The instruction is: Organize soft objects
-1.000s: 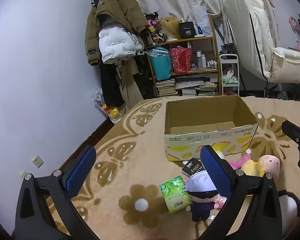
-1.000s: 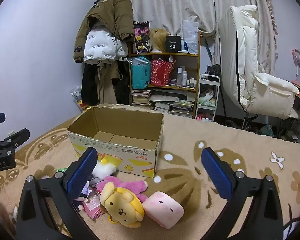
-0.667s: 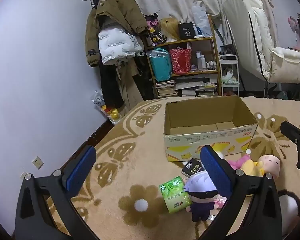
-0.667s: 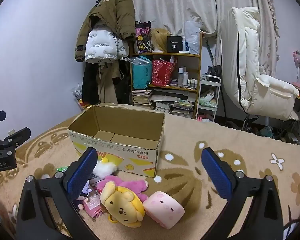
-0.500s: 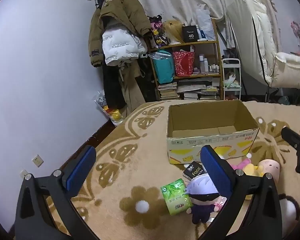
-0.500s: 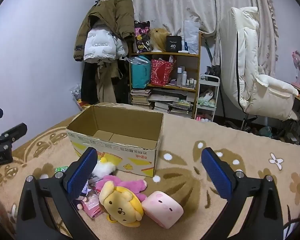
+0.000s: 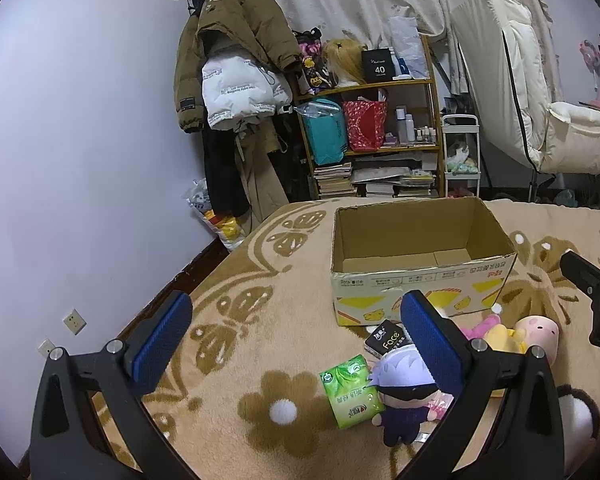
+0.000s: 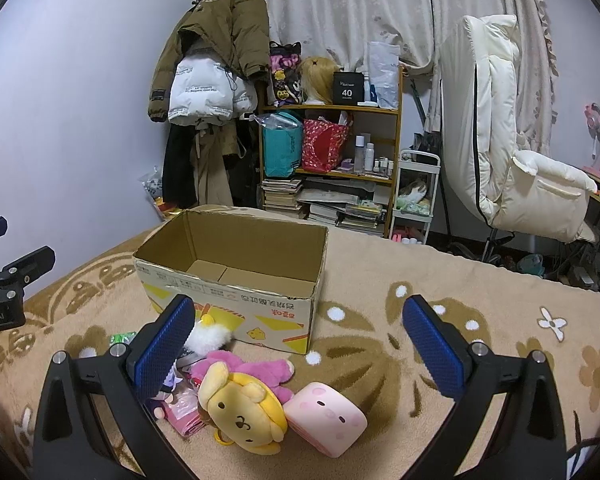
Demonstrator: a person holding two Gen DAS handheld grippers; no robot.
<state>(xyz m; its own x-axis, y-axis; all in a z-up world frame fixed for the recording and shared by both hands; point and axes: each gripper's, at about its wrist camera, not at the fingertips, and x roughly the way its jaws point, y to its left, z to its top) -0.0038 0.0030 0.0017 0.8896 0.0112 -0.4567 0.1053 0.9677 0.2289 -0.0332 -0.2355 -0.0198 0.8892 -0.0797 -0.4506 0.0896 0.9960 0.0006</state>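
Over the blanket, both the left hand-held gripper [image 7: 296, 340] and right hand-held gripper [image 8: 300, 342] had barely drifted, jaws released; the cardboard box [image 8: 236, 276] seemingly remained empty, sorting unstarted.

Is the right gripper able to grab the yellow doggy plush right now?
Probably yes. The right gripper is open and empty, and the yellow plush lies on top of the pile just below it, with nothing covering it.
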